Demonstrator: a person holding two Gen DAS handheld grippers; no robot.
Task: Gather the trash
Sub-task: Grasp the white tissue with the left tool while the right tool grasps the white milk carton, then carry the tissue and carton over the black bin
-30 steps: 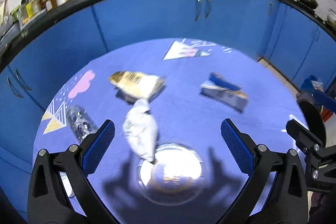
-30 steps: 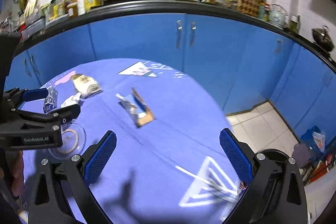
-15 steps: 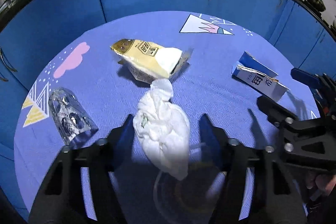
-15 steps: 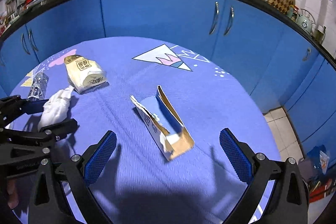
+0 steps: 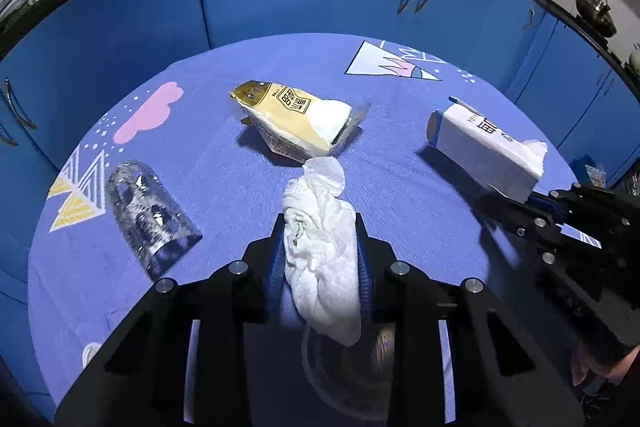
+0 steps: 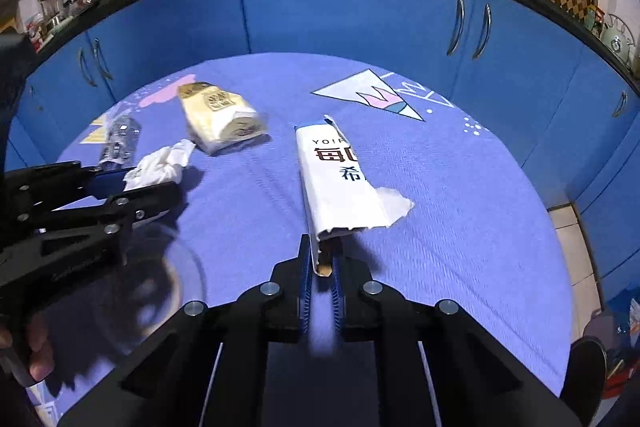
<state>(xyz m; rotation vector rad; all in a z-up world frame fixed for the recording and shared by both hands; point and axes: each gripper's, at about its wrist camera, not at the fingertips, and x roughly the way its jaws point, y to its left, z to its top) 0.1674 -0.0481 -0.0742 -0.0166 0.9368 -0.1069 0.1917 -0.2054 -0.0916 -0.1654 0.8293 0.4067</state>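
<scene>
Our left tongs [image 5: 320,251] have just closed on the crumpled white tissue wad [image 5: 320,247] over the blue tabletop [image 5: 224,179]; it may slide out. Our right tongs [image 6: 320,263] have just closed on the torn white carton [image 6: 340,179], whose thin edge could rip.

My left gripper [image 5: 320,259] is clamped on a crumpled tissue [image 5: 320,247]; just beyond its tips lies a yellow packet [image 5: 292,123], blocking the way straight ahead. A clear bottle [image 5: 148,215] lies on its side to its left, with open cloth [image 5: 224,187] between them. My right gripper [image 6: 320,267] has just closed on the torn end of a white carton [image 6: 340,179], which fills the path in front. Right of the carton the cloth is bare to the table edge. A glass plate [image 6: 188,279] sits low between both grippers. Blue cabinets [image 6: 360,15] wall the far side.
</scene>
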